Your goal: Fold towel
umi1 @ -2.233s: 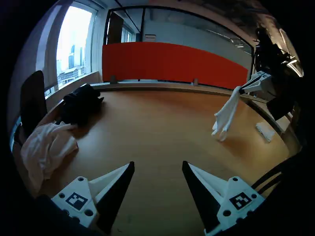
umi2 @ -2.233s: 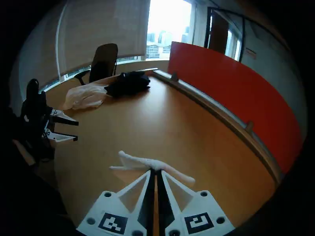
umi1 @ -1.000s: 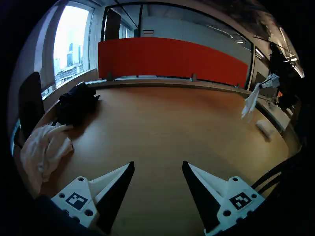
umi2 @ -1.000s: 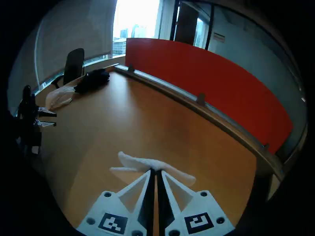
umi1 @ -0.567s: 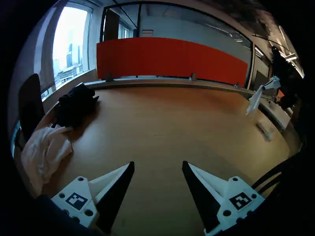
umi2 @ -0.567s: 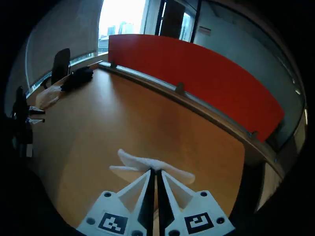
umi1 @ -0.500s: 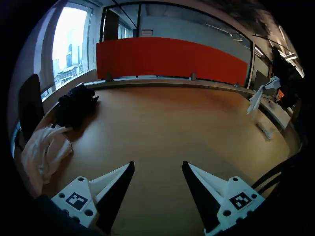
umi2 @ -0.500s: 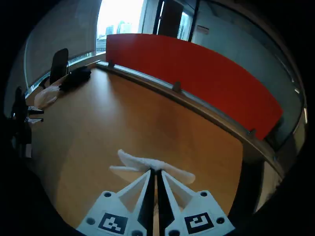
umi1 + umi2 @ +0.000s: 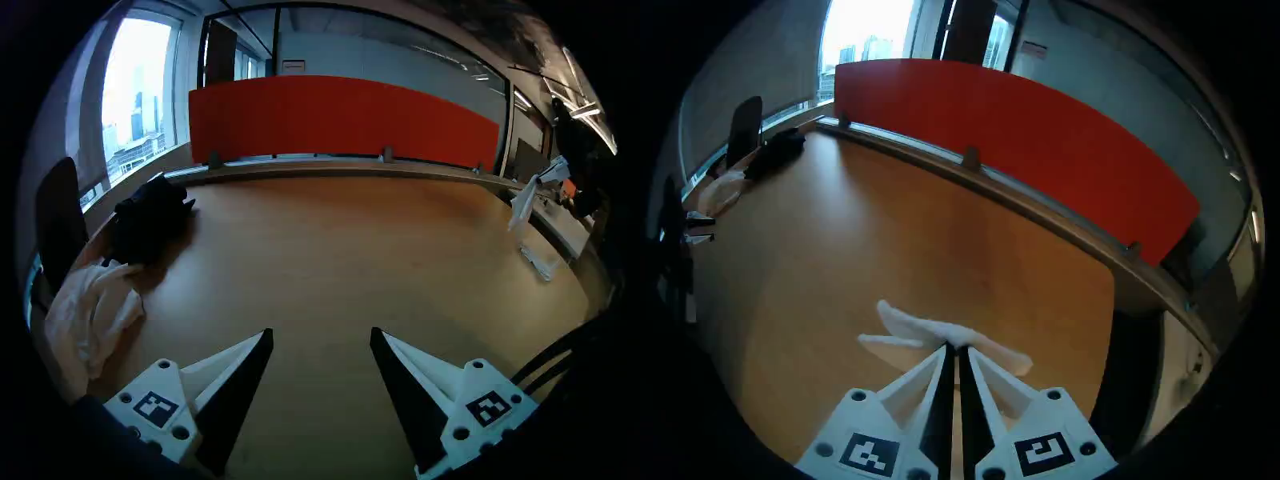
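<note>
Over the wooden surface [image 9: 840, 240], my right fingers [image 9: 916, 392] pinch the towel [image 9: 948, 334] at lower centre of their view, its long axis crosswise to them, while my left fingers [image 9: 220, 376] hang spread, well apart.

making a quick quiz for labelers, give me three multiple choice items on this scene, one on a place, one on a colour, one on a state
1. The black bundle lies:
A) beside the crumpled white cloth
B) on the chair
C) in a tool's grip

2. The partition behind the table is:
A) blue
B) red
C) green

3. The right tool is:
A) open
B) shut on nothing
C) shut on the white towel

Answers:
1 A, the two heaps sit side by side at one end of the table.
2 B, its whole panel is red.
3 C, both fingers pinch the towel, which sticks out to either side.
</note>
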